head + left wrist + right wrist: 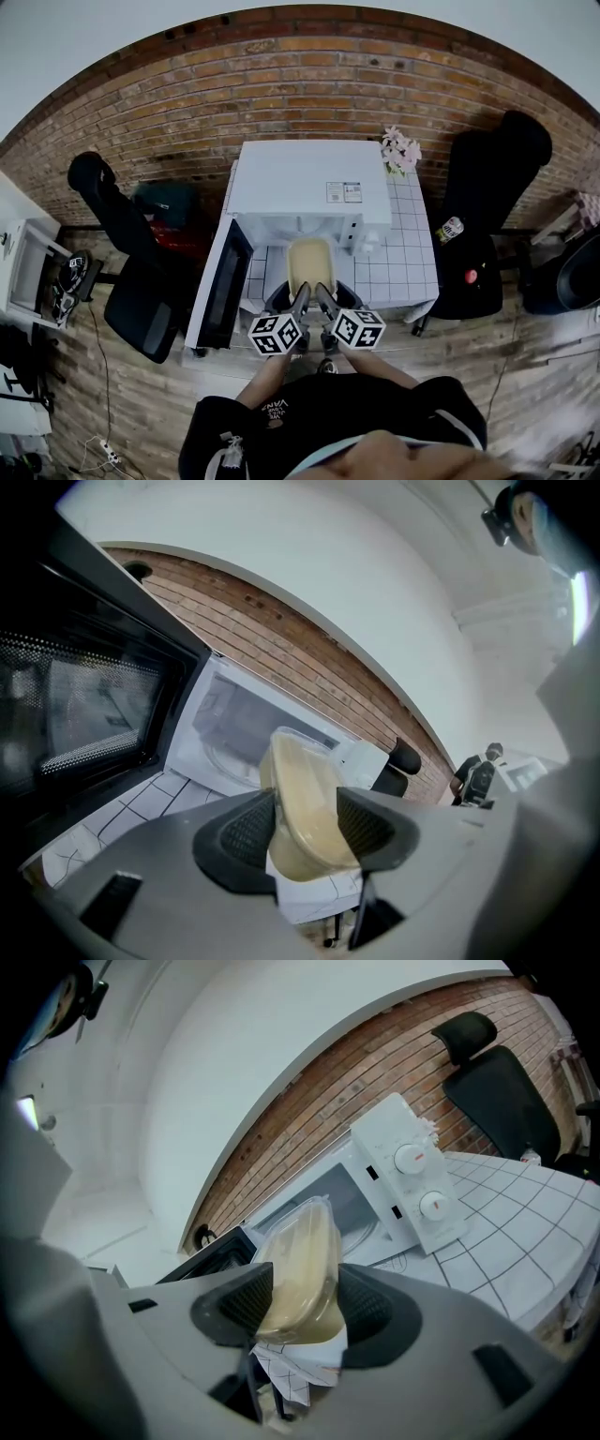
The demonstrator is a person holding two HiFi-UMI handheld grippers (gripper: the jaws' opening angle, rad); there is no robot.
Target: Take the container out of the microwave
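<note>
The left gripper (pixel 307 825) is clamped on the near end of the container (pixel 310 264), its jaws kept wide apart by it. The right gripper (pixel 302 1302) is clamped alongside in the same way. The container, clear plastic with pale beige contents, is held just in front of the white microwave (pixel 309 183), above the tiled table (pixel 403 253) and beside the opened door (pixel 223 286).
</note>
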